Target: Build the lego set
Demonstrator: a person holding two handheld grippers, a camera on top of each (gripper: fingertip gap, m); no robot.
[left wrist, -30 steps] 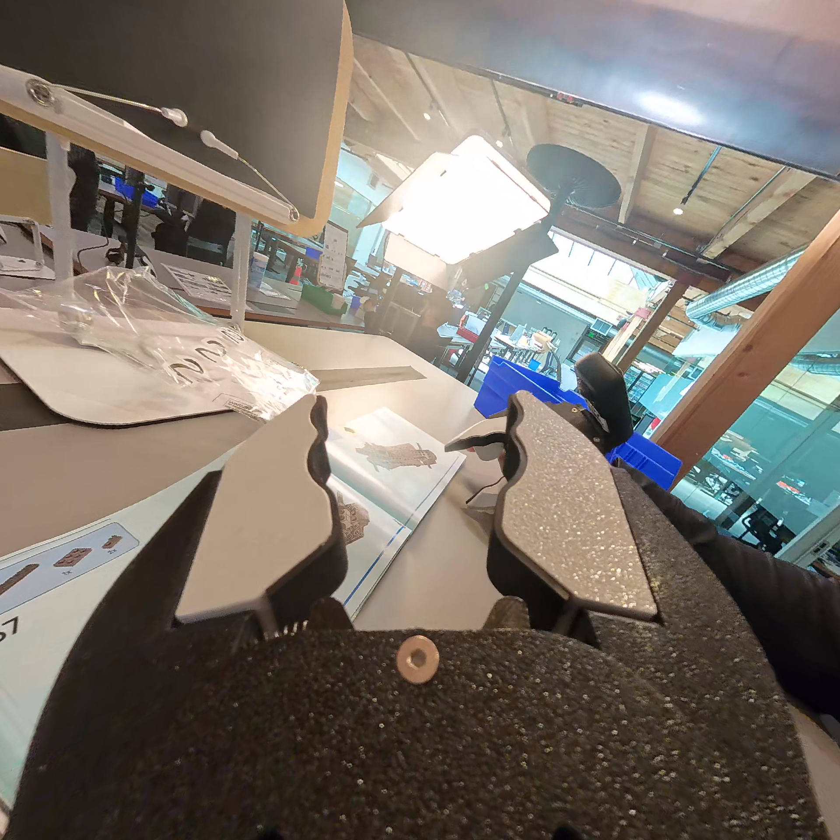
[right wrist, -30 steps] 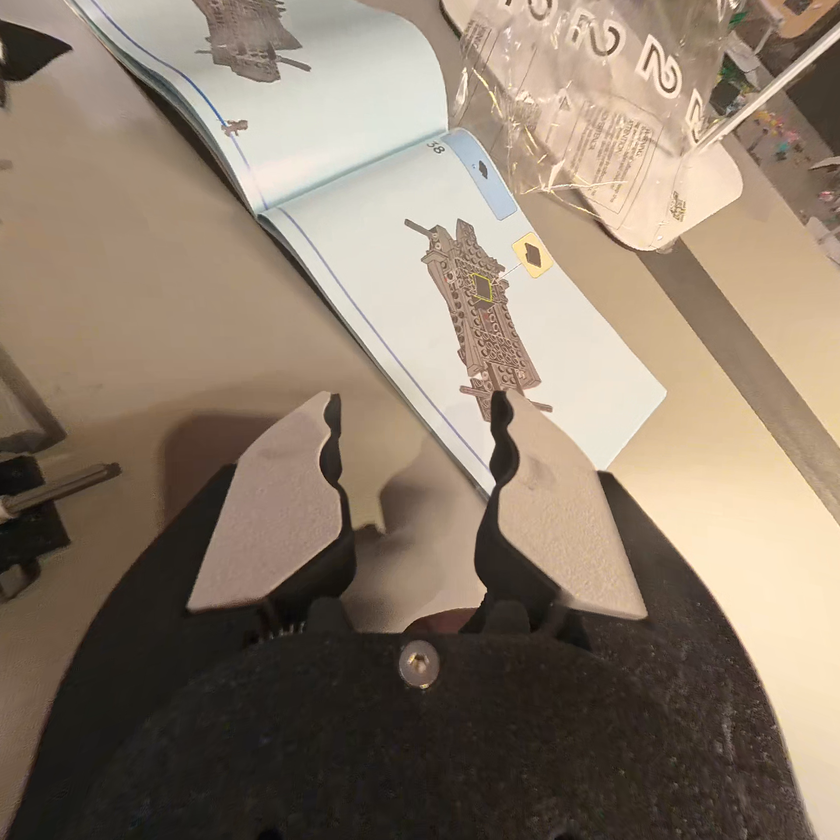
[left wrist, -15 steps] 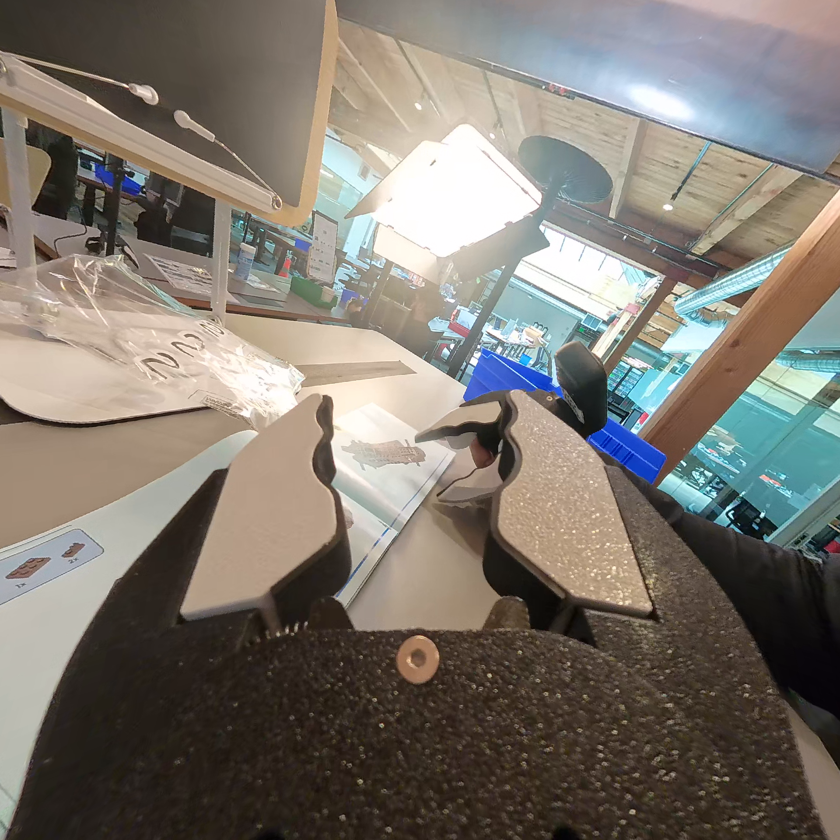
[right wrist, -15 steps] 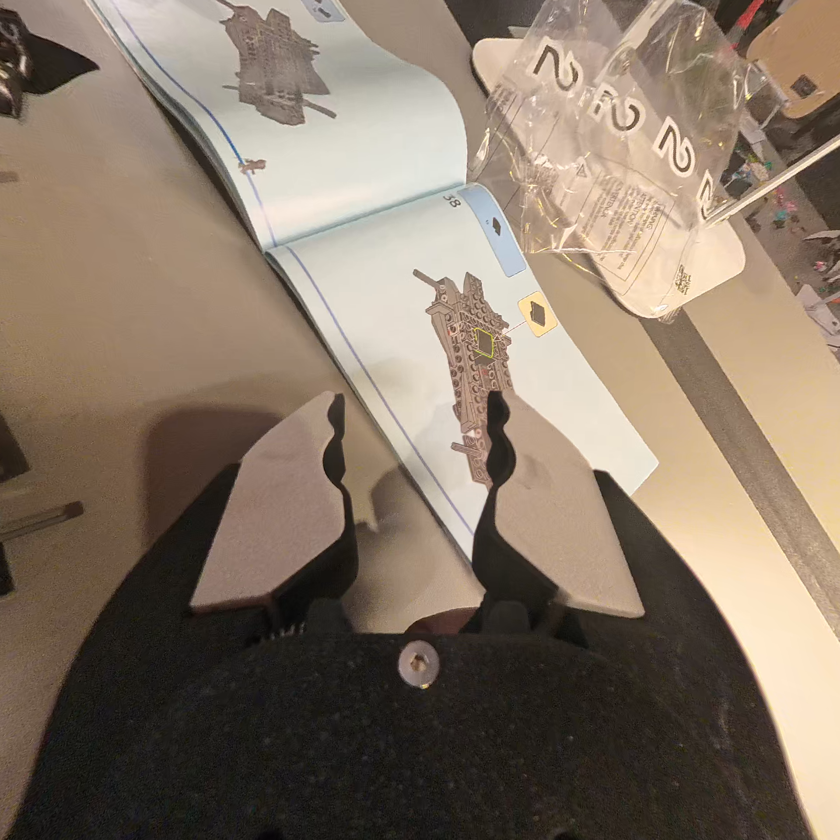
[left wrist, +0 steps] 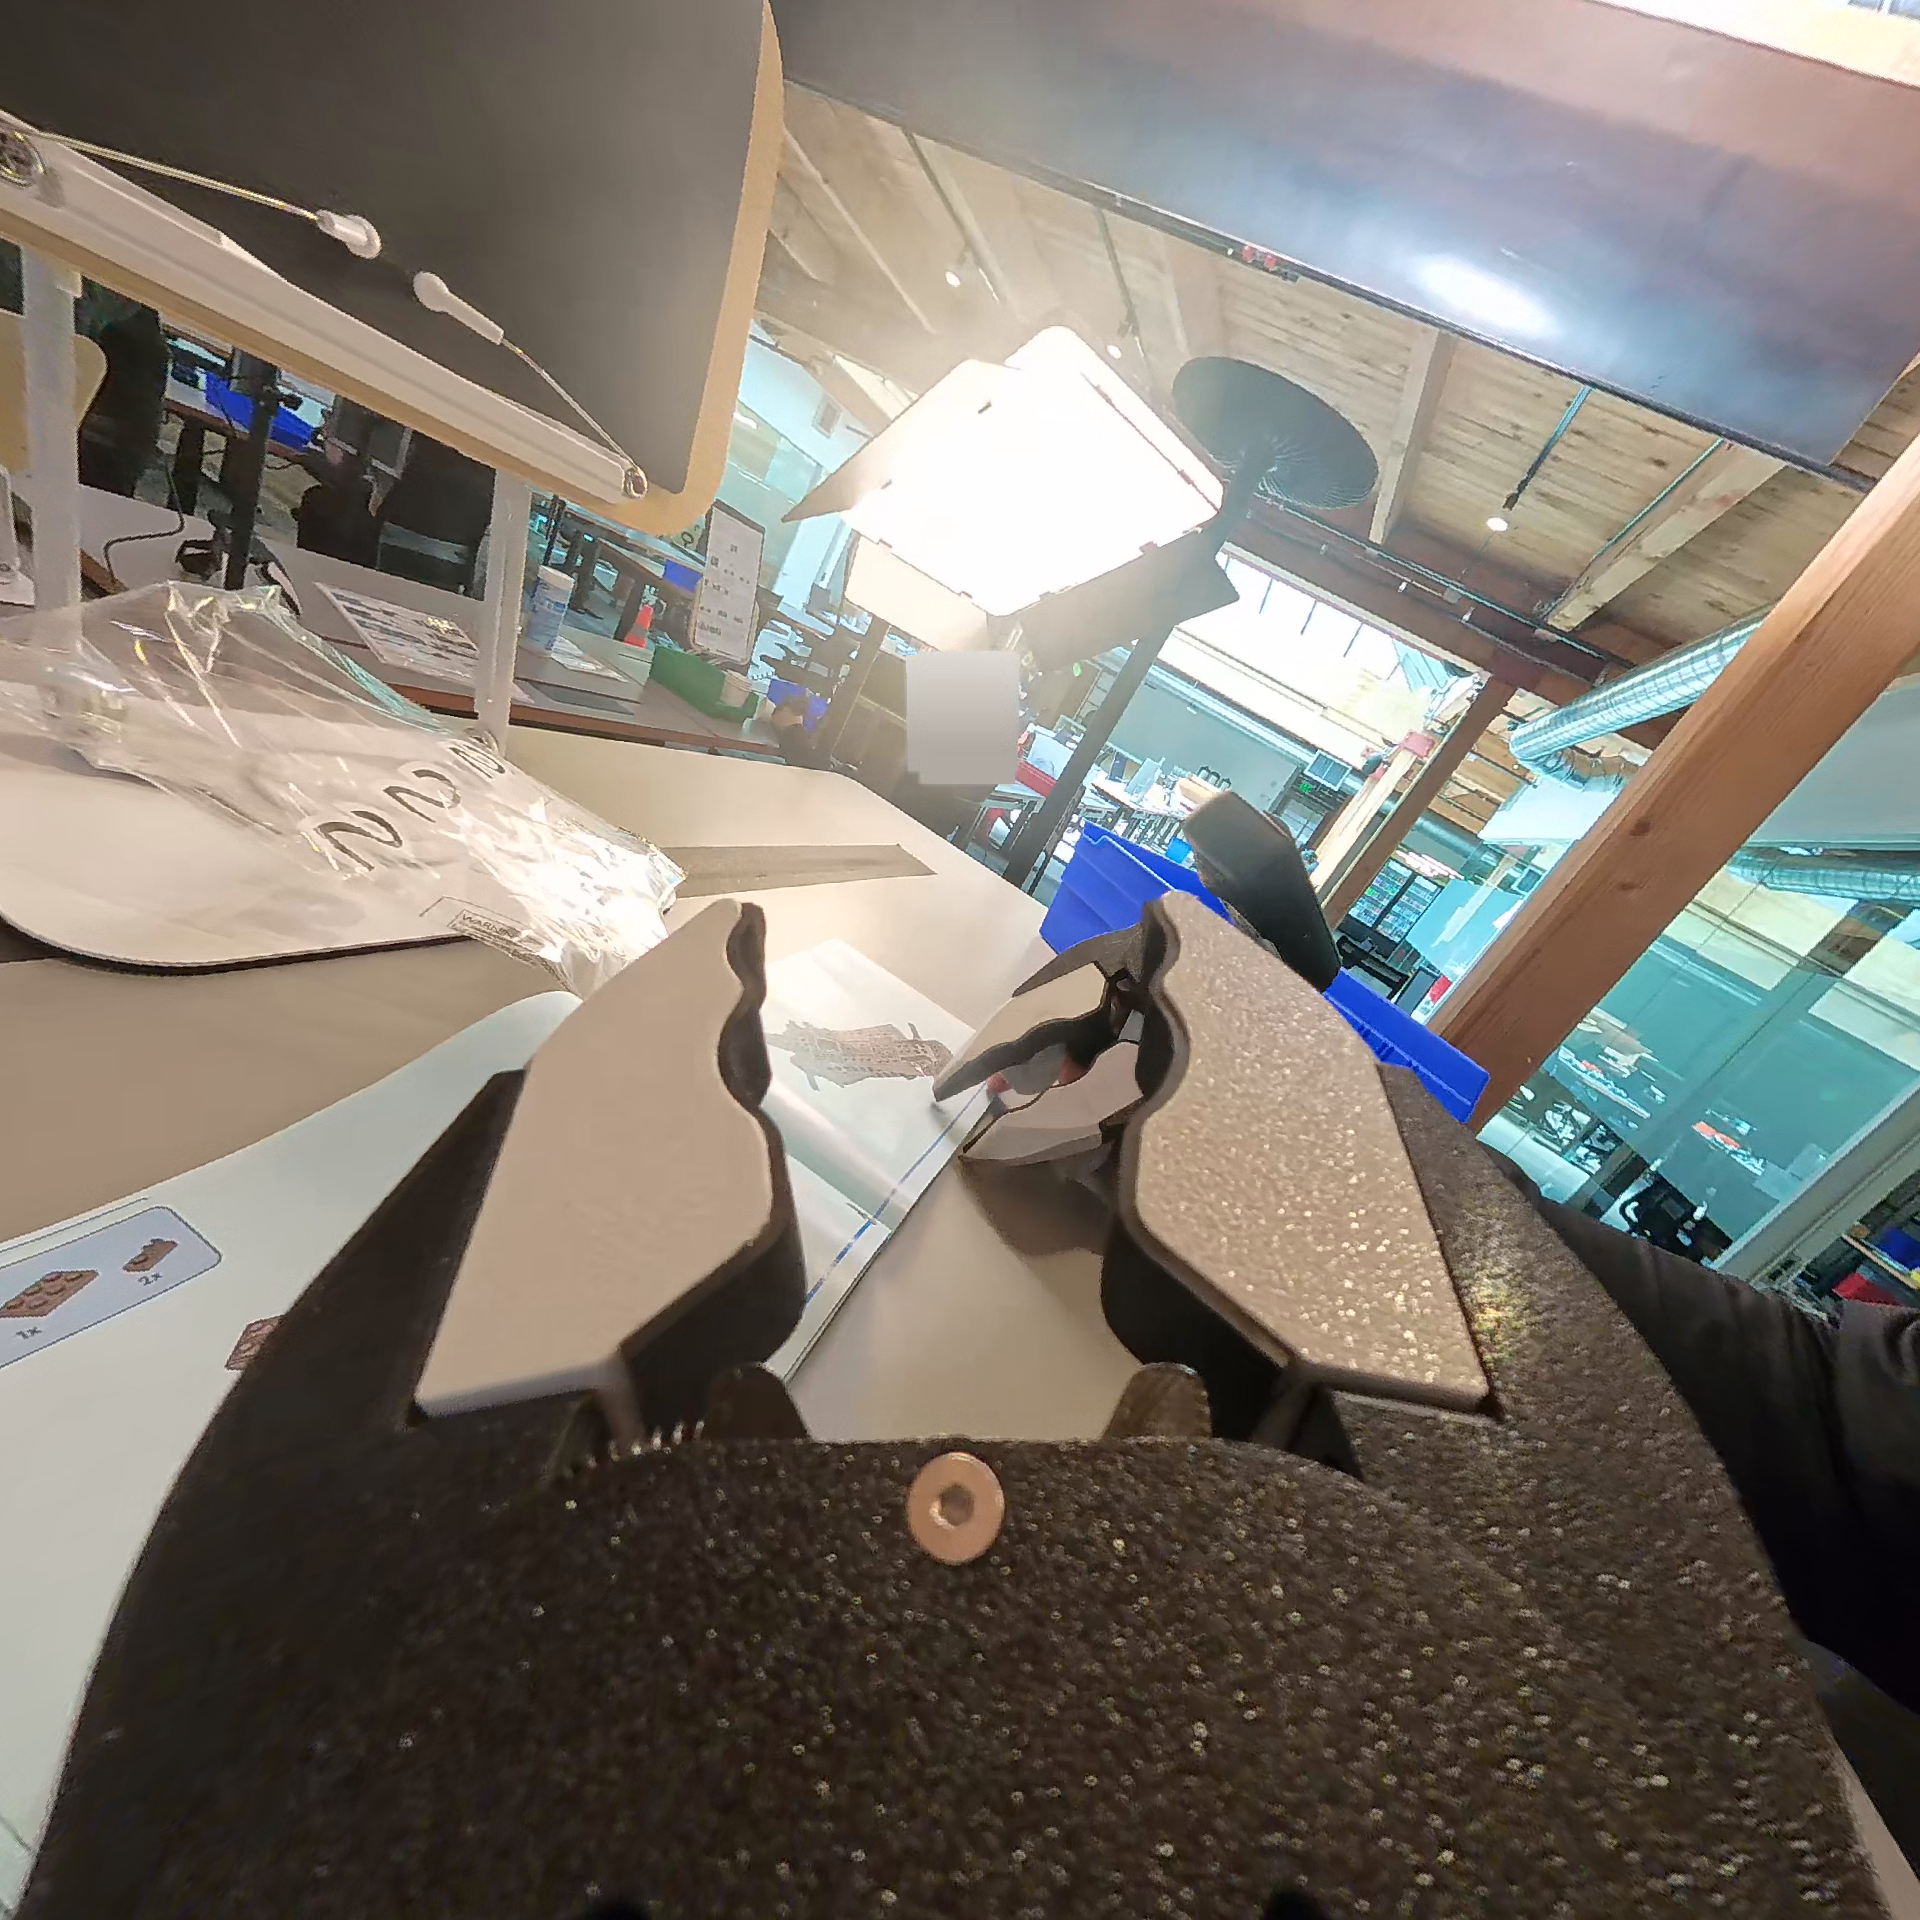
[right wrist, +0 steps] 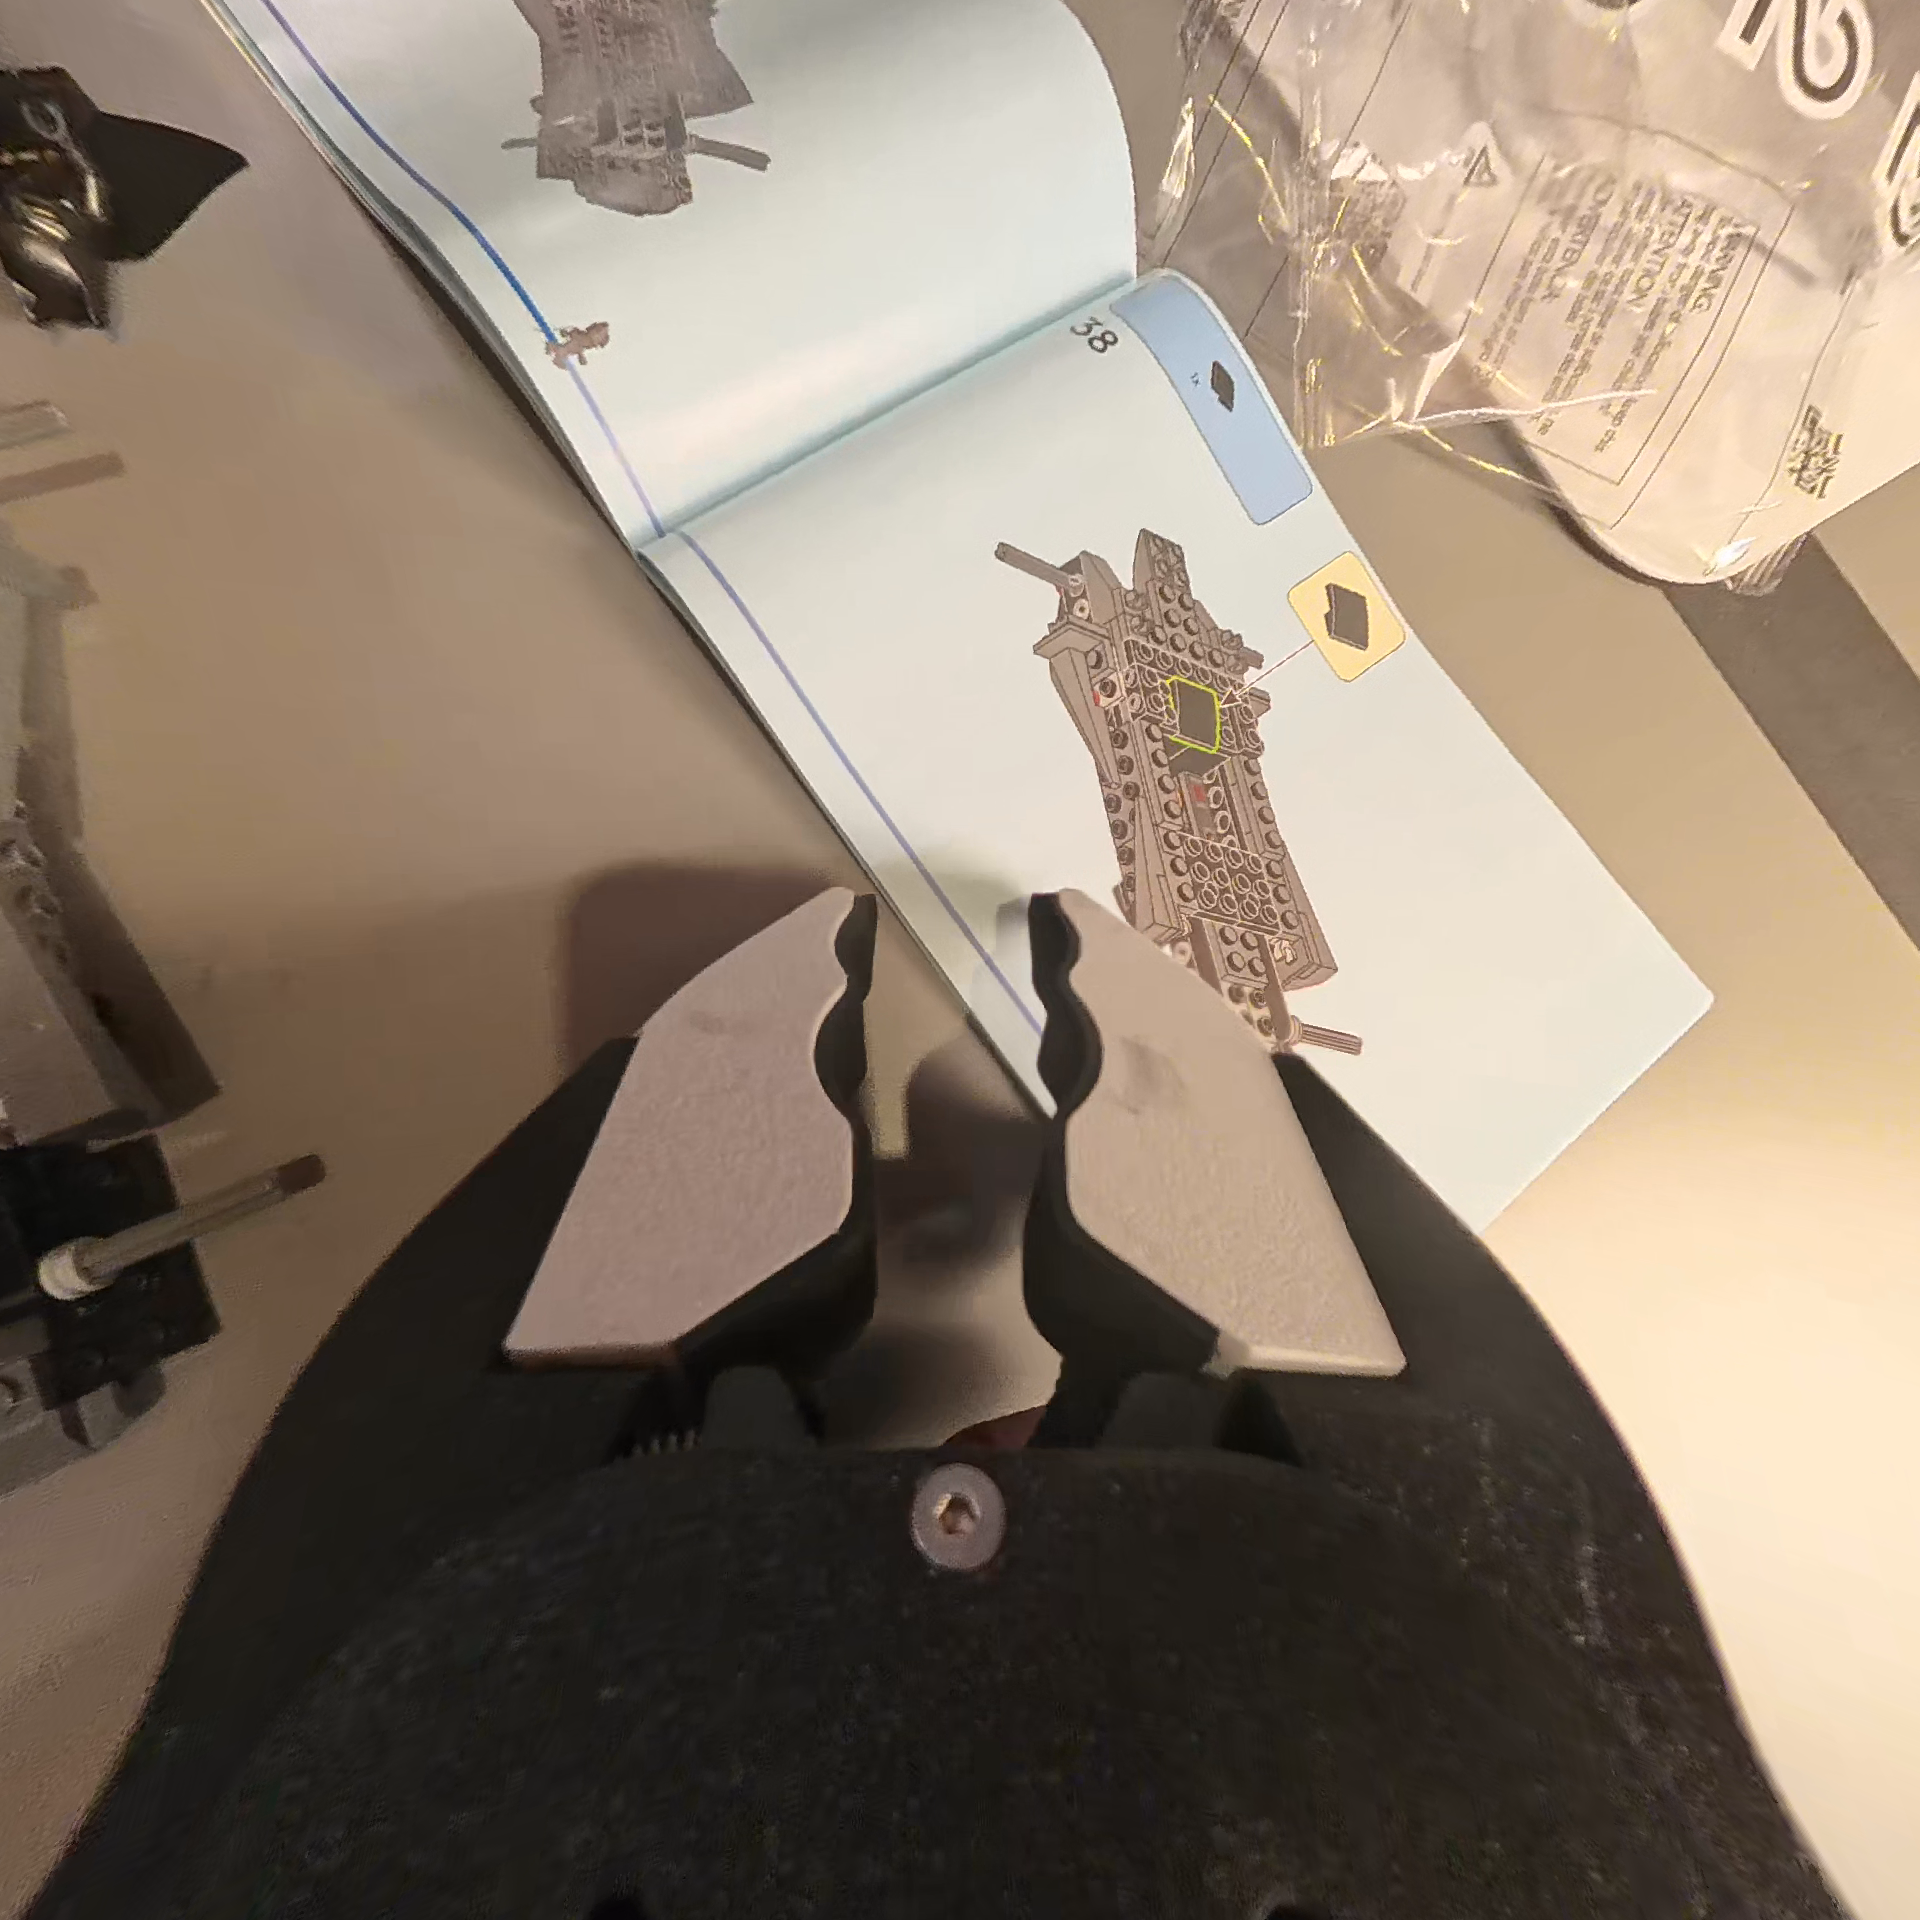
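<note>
A: Right wrist view: right gripper [right wrist: 951, 914] hangs over the near edge of the open instruction booklet [right wrist: 1403, 935], jaws narrowly apart with that edge between them, pads not pressing.

B: Left gripper [left wrist: 945, 930]?

A: Jaws wide, bare, above the far page. A clear plastic bag [right wrist: 1558, 260] lies beside the booklet on the table [right wrist: 364, 675].

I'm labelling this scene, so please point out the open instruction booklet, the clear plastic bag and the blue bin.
instruction booklet [right wrist: 894, 436], right wrist view, on the pale page near the spine fold.
clear plastic bag [right wrist: 1558, 260], right wrist view, on its crinkled middle.
blue bin [left wrist: 1127, 883], left wrist view, on its near wall.
</note>
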